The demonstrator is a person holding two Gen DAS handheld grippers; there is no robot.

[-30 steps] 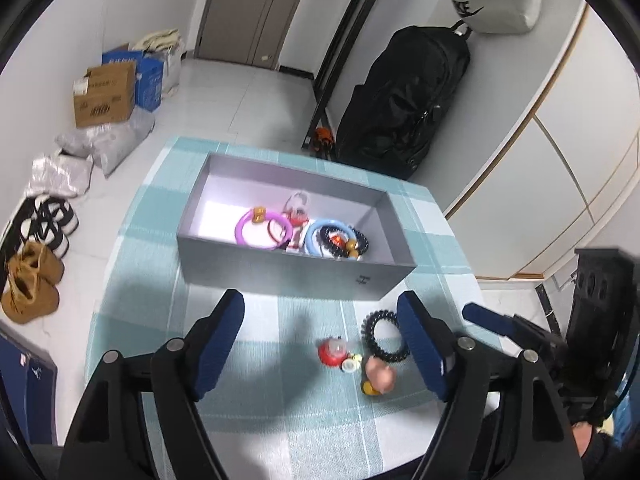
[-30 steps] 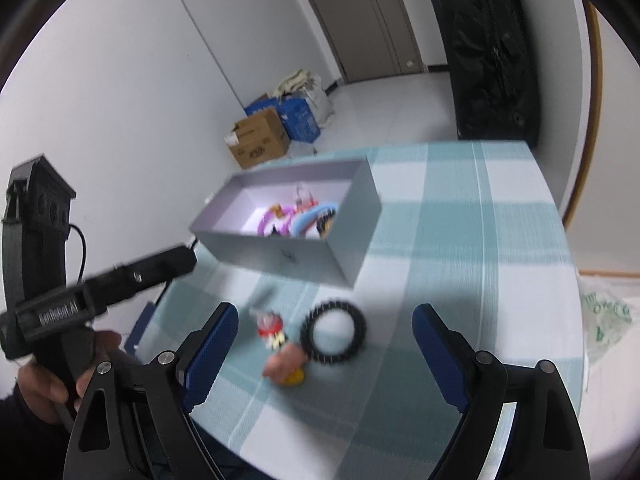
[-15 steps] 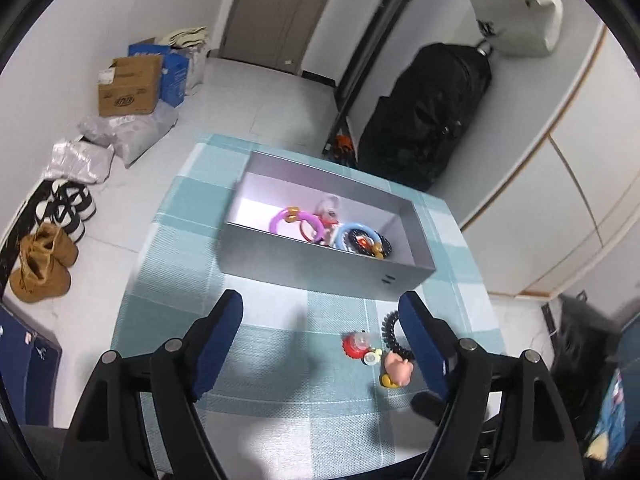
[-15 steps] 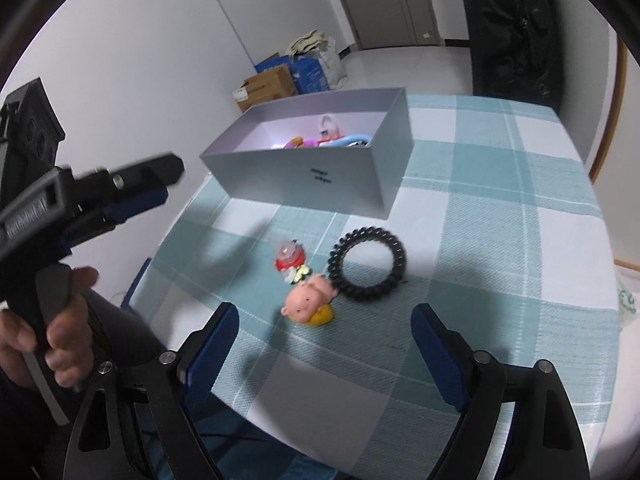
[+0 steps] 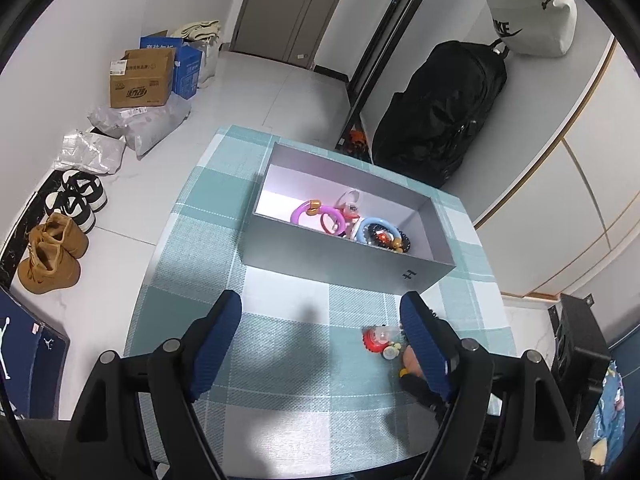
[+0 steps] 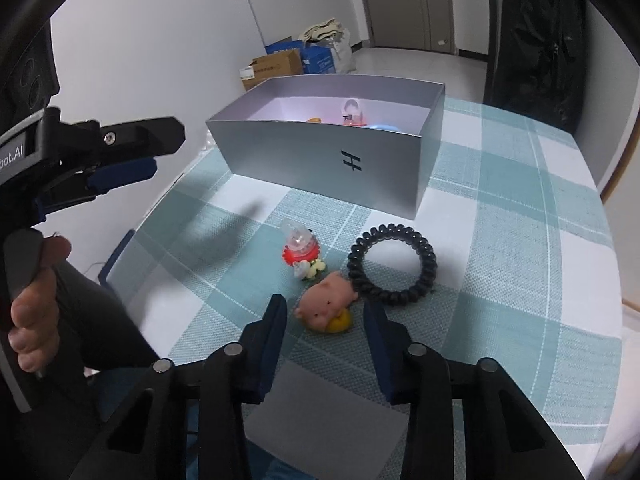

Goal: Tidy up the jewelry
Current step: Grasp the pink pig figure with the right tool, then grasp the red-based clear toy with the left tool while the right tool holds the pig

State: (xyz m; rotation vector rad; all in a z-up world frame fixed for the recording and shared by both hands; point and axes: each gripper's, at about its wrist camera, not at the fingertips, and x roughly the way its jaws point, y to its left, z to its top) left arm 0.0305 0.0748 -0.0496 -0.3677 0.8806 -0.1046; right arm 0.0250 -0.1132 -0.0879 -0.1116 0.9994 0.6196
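right tool (image 6: 324, 322) closing around the pig charm (image 6: 326, 305), pads not yet touching; it may squirt sideways into the black coil bracelet (image 6: 392, 266); left tool (image 5: 320, 340) wide open, empty

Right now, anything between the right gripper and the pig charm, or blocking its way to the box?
Nothing between the closing right gripper and the pig charm. The black hair tie and red charm lie between it and the grey box, so lift over them and the near wall.
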